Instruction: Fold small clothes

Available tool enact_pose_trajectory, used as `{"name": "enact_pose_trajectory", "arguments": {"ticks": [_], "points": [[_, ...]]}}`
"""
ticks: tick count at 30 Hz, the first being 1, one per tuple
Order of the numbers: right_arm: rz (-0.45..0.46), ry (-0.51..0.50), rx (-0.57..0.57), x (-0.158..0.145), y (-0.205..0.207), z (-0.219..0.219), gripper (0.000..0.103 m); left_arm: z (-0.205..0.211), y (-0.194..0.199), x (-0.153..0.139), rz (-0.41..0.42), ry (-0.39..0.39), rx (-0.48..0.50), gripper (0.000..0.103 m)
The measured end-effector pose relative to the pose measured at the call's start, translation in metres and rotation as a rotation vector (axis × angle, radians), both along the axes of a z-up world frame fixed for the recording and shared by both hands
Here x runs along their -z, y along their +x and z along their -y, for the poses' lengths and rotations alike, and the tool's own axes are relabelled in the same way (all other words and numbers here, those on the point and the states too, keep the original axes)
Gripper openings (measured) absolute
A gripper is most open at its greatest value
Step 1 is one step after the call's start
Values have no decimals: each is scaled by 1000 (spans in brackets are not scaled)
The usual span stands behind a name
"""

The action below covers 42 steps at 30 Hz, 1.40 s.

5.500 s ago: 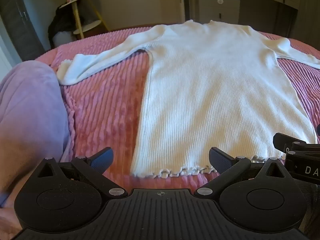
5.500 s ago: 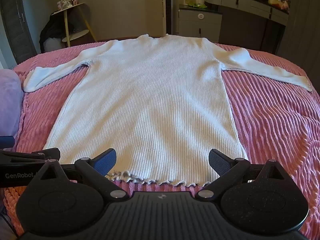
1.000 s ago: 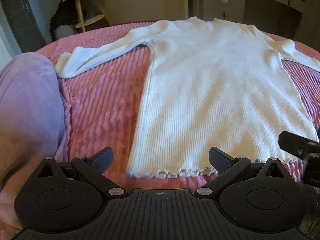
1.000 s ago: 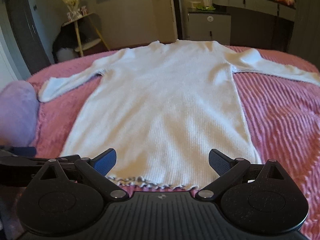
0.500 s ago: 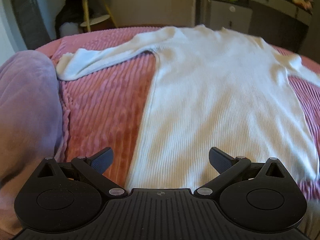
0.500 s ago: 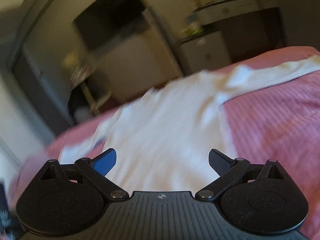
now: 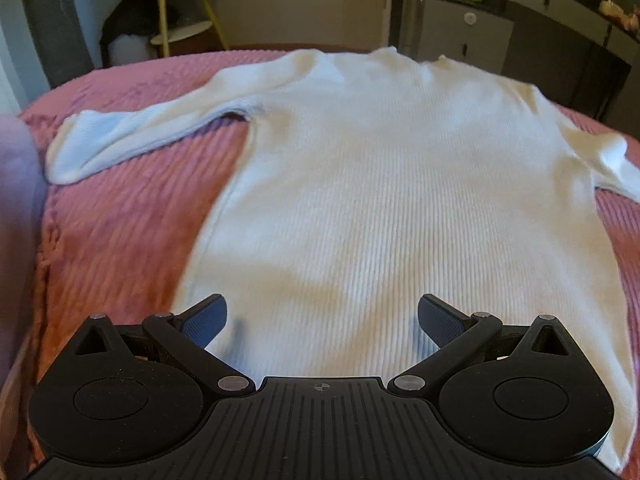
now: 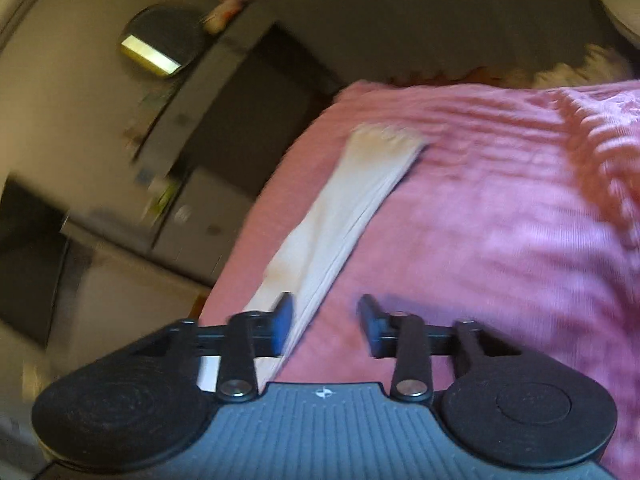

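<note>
The sweater (image 7: 400, 200) lies flat on the bed (image 7: 120, 220), and its right sleeve (image 8: 340, 220) runs straight ahead from the right claw (image 8: 325, 326), with its long axis pointing away. This claw is half released, holding nothing, with its left finger just over the sleeve edge, so I judge it nearer for the sleeve fold. The left claw (image 7: 322, 320) is spread wide and empty, over the hem end.

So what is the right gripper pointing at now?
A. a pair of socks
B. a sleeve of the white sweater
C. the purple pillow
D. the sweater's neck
B: in the right wrist view the right gripper has its jaws apart over a long white sleeve of the sweater, lying flat on the pink bedspread.
</note>
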State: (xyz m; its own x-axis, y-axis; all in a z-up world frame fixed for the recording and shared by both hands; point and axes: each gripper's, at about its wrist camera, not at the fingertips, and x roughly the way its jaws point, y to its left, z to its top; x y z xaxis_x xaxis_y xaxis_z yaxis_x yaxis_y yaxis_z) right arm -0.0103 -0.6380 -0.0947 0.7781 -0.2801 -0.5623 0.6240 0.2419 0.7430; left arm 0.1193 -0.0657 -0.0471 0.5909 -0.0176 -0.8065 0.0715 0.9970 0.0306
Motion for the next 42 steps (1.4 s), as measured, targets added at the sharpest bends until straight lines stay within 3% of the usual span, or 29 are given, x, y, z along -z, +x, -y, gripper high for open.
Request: {"name": "enact_pose_trajectory", "arguments": {"ticks": [6,9,10,11,13,17,20,25,29,31,34,38,42], "points": [[97,144,144,40,11,55,28,6,10,12,-32,35,4,103],[121,147,176,48,20,66,26,4,10,14,-44,18,-3,103],[116,138,172,49,24,69,23,3,10,14,-45,16,-8,103],[103,127,165,45,27,71,10,3,10,14,-41,14,-12,103],[43,75,142,38,35,70,7,3,11,14,-37,15,-22,103],[-100,-238,6,-12,50,41,7,2,16,16,-57,-2,-38,103],[-131,-488,-119,-54,68,-5,7,0,17,15,-40,-11,-35,103],[-43,-793,-424,-104,118,-133,7,-6,16,9,-28,-72,-27,103],[49,-867,-672,-104,153,-244,7,-21,15,-4,14,-110,-44,103],[47,-878,-767,-87,168,-293,7,-30,18,-9,29,-125,-70,103],[-11,-788,-869,-59,178,-329,20,-38,25,-17,43,-143,-82,103],[-26,-609,-753,-43,141,-317,26,-31,40,-29,81,-196,-42,103],[-63,-559,-689,-23,103,-296,26,8,82,-26,40,-329,53,103]]}}
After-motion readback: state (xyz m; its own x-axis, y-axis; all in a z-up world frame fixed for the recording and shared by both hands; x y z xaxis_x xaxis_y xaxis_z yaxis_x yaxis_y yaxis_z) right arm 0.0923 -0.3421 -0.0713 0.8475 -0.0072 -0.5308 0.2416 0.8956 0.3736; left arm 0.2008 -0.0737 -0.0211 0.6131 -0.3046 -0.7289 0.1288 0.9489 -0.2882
